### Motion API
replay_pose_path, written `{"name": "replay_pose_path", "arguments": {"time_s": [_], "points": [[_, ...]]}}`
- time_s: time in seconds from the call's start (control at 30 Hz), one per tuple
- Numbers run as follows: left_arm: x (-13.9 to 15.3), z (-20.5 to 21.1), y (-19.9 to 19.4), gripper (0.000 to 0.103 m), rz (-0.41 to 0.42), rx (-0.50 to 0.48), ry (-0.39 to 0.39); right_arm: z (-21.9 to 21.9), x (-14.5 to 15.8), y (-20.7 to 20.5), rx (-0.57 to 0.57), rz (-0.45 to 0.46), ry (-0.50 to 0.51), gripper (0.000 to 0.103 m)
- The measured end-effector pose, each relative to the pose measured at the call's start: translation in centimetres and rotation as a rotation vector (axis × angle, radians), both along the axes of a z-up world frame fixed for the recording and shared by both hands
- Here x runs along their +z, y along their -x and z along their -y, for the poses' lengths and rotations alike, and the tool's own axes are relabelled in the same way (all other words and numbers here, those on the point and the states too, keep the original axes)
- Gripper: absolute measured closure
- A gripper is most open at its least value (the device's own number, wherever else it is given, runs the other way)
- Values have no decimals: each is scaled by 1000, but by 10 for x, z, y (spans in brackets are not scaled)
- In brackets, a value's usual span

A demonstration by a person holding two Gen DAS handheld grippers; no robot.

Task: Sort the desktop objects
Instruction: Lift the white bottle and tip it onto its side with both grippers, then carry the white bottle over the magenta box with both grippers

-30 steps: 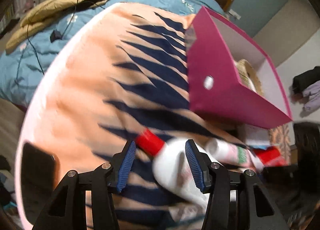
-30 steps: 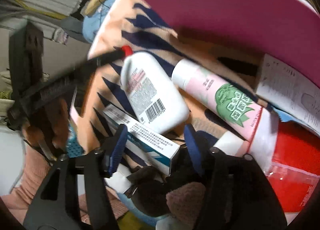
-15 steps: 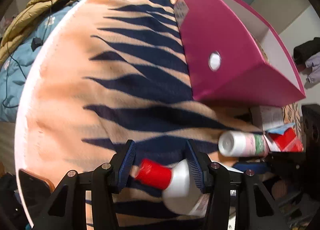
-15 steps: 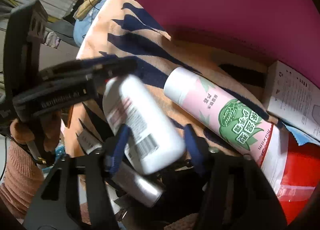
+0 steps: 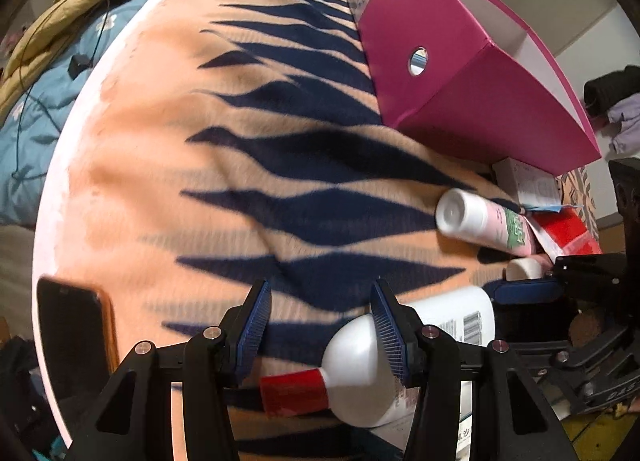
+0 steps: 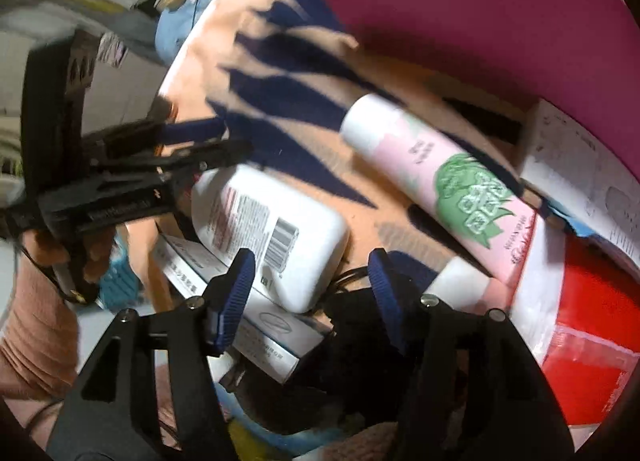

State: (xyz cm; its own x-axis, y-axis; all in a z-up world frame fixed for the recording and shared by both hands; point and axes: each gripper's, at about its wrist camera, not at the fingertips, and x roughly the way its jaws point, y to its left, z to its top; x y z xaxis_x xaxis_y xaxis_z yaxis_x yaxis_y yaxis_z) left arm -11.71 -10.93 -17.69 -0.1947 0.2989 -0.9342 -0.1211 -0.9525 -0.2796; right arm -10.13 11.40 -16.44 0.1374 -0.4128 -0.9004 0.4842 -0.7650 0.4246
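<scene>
A big open magenta cardboard box (image 5: 472, 73) waited far right to receive items, while the white red-capped plastic bottle (image 5: 360, 365) lay near on the striped blanket beneath the left gripper (image 5: 318, 331), its jaws spread, and the right gripper (image 6: 310, 289) likewise gaped empty.

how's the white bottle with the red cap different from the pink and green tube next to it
The white bottle is broad and flattish with a barcode label; the pink and green tube is slim and round.
The bottle's cap is red; the tube's cap is white.
The bottle rests partly on a white carton; the tube lies by the magenta box.
Both lie on their sides on the striped blanket.
</scene>
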Motion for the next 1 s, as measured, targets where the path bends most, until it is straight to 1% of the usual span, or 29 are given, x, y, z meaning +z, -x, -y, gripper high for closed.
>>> {"name": "replay_pose_path", "arguments": {"time_s": [0.07,0.17,0.3,0.4,0.53,0.57,0.63,0.7,0.8,0.83,0.87,0.93,1.0], "points": [[3,7,-4,50,-2,23,-14,6,-3,-1,22,10,22,42],[8,19,-14,50,-8,52,-42,7,-6,-2,19,10,26,42],[3,31,-27,50,14,82,-80,5,-6,-2,12,9,46,42],[1,31,-35,50,22,100,-122,7,-5,-3,13,2,42,42],[4,31,-43,49,30,99,-134,12,-8,-3,12,-2,39,42],[8,32,-45,44,34,97,-138,12,-8,-3,12,-3,38,42],[5,34,-48,38,45,103,-149,13,-9,-2,12,-4,35,42],[3,38,-50,38,47,115,-172,12,-9,-1,14,-7,34,42],[2,34,-49,37,44,109,-184,13,-9,-1,22,-15,35,42],[1,32,-49,34,46,103,-181,13,-9,-1,24,-17,35,42],[0,30,-49,32,46,98,-173,12,-9,-1,26,-19,36,42],[2,28,-51,32,38,94,-162,11,-8,0,26,-21,43,42],[1,30,-53,32,42,106,-170,12,-9,1,20,-20,51,43]]}}
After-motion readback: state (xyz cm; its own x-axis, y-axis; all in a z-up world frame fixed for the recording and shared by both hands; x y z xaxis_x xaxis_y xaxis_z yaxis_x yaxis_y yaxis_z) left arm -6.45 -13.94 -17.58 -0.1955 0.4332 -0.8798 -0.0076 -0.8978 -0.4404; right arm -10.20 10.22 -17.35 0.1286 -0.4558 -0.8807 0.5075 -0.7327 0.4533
